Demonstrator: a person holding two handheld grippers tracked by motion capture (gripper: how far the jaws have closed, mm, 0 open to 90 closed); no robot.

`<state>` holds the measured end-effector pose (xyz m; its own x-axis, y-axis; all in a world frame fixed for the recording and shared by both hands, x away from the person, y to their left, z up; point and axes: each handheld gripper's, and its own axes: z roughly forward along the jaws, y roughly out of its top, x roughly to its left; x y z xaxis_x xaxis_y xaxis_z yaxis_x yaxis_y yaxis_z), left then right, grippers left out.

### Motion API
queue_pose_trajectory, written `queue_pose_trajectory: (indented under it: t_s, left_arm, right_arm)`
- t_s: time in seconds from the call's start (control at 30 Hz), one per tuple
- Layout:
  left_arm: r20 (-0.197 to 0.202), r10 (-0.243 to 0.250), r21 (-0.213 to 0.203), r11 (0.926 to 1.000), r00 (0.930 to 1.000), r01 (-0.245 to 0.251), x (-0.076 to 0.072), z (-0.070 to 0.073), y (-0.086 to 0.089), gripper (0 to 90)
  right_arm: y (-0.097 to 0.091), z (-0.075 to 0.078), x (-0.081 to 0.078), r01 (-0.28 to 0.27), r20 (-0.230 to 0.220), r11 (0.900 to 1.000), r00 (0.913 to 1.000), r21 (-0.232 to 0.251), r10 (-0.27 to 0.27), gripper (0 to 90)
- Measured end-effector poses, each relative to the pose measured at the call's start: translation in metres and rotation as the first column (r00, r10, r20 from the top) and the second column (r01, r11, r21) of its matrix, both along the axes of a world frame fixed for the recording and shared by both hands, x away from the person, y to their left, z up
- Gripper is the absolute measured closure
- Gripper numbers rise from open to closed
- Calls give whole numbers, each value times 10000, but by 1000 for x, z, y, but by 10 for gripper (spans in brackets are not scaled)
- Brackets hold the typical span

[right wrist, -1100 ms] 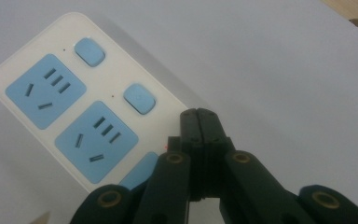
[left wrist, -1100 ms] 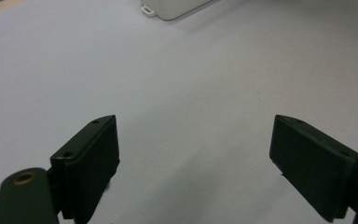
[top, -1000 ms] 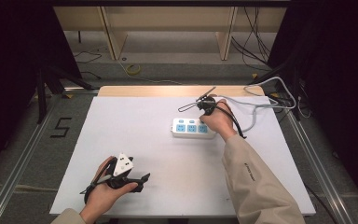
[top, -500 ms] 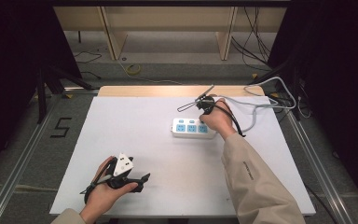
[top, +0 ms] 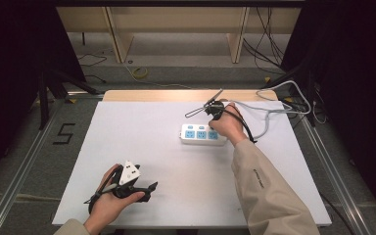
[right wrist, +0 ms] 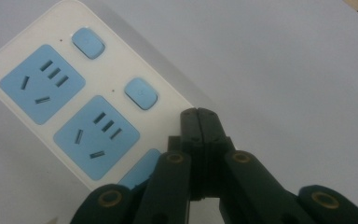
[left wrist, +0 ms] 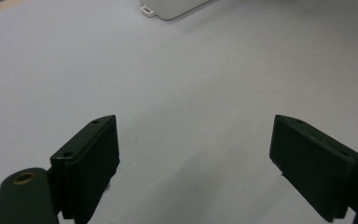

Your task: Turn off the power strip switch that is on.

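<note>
White sheeting covers the table (top: 176,196), which stands on a grey floor with aluminium rails along both sides and a taped "5" (top: 63,133) to the left.

Nearest the person, at the lower left of the high view, the left hand (top: 108,200) rests on the table holding the left gripper (top: 149,188), which lies low and points to the right across the sheet. Its jaws stand wide apart with nothing between them; in the left gripper view (left wrist: 193,154) bare white surface lies between the two black pads, and a corner of the power strip (left wrist: 172,7) shows far off at the top edge.

Farther out, right of centre, the white power strip (top: 198,134) lies flat with three blue sockets facing up. The right hand (top: 230,125), in a beige sleeve (top: 264,191), holds the right gripper (top: 214,113) at the strip's right end. In the right gripper view (right wrist: 198,116) the jaws are pressed together, holding nothing, their tip over the strip's edge beside the second blue switch (right wrist: 141,93).

Behind the strip, a grey cable (top: 274,105) loops off toward the table's far right corner. Beyond the table stand wooden shelf legs (top: 120,34) in shadow.
</note>
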<state>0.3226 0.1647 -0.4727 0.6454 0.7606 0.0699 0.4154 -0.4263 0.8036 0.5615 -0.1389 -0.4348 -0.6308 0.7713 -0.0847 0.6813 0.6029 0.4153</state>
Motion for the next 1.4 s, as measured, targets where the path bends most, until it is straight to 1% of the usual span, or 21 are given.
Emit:
queue_pose_trajectory:
  t_s: [0.07,0.1,0.17,0.37,0.57,0.7,0.8,0.93,1.03,1.27,1.4]
  left_arm:
    - [-6,-3,1,10000,10000,3,0,0,0,155]
    - [-8,-3,1,10000,10000,3,0,0,0,154]
    - [-2,2,10,10000,10000,-2,0,0,0,155]
    - [0,-12,14,10000,10000,12,0,0,0,155]
    - [-15,-1,1,10000,10000,1,0,0,0,155]
    - [-19,-6,-6,10000,10000,6,0,0,0,154]
    - [-21,-17,-8,10000,10000,17,0,0,-1,154]
    - [-35,-41,-12,10000,10000,41,0,-1,-1,154]
    - [-29,-56,-5,10000,10000,56,0,-1,-1,155]
    - [-39,-50,-3,10000,10000,50,1,-1,-1,154]
    - [-33,-47,-10,10000,10000,47,1,-1,-1,154]
  right_arm:
    - [0,-1,0,60,26,9999,10000,95,-60,900]
    - [0,-1,0,67,20,9999,10000,83,-67,900]
    - [1,-1,0,34,-12,9999,10000,-96,-34,900]
    - [0,-1,0,62,-8,10000,10000,12,-62,900]
    - [1,-1,0,67,-7,10000,10000,-57,-67,900]
    - [0,-1,-1,106,44,9999,9999,67,-107,900]
    - [1,-1,-1,66,114,10000,9999,-3,-66,900]
    - [1,-2,-2,123,138,9999,9998,73,-124,900]
    - [1,-2,-3,71,219,10000,9997,27,-72,900]
    - [-1,-2,-4,156,245,9998,9996,137,-159,900]
    - [-2,-3,-5,187,323,9994,9993,289,-196,900]
